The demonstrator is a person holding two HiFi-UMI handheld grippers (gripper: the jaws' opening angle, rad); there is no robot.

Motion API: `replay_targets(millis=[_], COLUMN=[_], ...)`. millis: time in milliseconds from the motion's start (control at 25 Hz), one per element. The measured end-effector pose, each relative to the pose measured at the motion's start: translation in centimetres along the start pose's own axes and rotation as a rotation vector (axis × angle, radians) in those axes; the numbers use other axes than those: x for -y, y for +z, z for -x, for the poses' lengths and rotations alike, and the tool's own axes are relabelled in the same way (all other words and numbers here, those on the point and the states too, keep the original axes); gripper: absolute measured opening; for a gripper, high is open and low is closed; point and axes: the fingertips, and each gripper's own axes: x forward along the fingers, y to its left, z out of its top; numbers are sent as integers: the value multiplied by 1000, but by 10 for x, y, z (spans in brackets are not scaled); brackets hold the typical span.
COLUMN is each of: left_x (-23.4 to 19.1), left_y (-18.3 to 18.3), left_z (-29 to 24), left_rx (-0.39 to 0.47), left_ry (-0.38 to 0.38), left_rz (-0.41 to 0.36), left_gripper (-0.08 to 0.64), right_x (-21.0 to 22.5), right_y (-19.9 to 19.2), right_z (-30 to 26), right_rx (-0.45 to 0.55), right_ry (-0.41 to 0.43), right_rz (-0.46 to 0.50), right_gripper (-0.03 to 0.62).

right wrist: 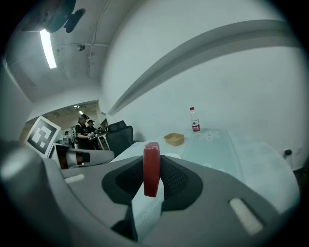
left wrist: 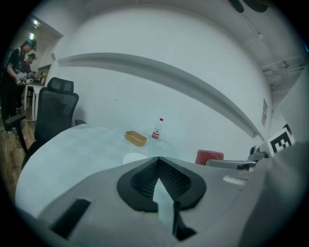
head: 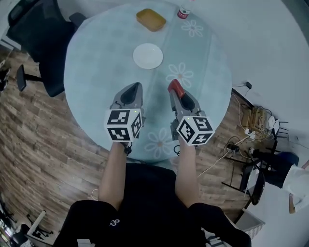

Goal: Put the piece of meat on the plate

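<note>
Over the near part of the round, flower-printed surface (head: 91, 72), are those both tools side by side?

Yes. The right tool (head: 176, 92) is clenched on the piece of meat (right wrist: 151, 169). It's a red slab standing on edge between the jaws, held up off the surface.

And the left tool (left wrist: 158, 160)?

Its jaw tips are pressed together and it carries nothing.

Where's the plate (head: 147, 55)?

It's white and round, lying flat beyond both tools toward the middle of the surface. The meat is apart from it, short of its near rim and a little to the right.

Anything past the plate?

A yellow tray (head: 150, 19) sits near the far edge, with a small red-capped bottle (head: 183, 13) close on its right. A black office chair (head: 38, 34) stands off the left side.
</note>
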Motion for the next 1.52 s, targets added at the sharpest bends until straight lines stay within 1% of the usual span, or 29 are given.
replay_targets(millis=[200, 360, 480, 560, 680, 840, 1000, 1160, 1360, 1520], left_x=[-13, -37, -51, -59, -72, -89, -107, -119, -130, -133], left_y=[2, -2, -6, -8, -12, -20, -25, -28, -37, -36], left_z=[-16, -25, -27, -28, -27, -24, -19, -18, -13, -13], left_rx=[-15, -28, -40, -47, -55, -70, -79, -82, -91, -88], left_ry=[39, 105, 135, 151, 179, 217, 260, 277, 294, 296], left_rz=[14, 41, 53, 57, 74, 99, 121, 133, 151, 152], left_gripper=[-6, -6, -6, -6, -6, -6, -6, -6, -6, -6], right_x=[4, 6, 12, 18, 25, 31, 33, 39, 33, 35], right_y=[-12, -23, -38, -46, -55, -55, -58, -70, -77, -78], right_z=[-30, -57, -81, -101, -138, -184, -223, -255, -274, -284], right_rx=[-83, -146, -202, -247, -328, -425, -523, -595, -628, -646], right_ry=[63, 108, 138, 156, 185, 224, 239, 232, 265, 283], right_rz=[-18, -27, -84, -121, -118, -157, -111, -163, -239, -312], right_gripper=[100, 100, 100, 100, 100, 100, 100, 100, 100, 100])
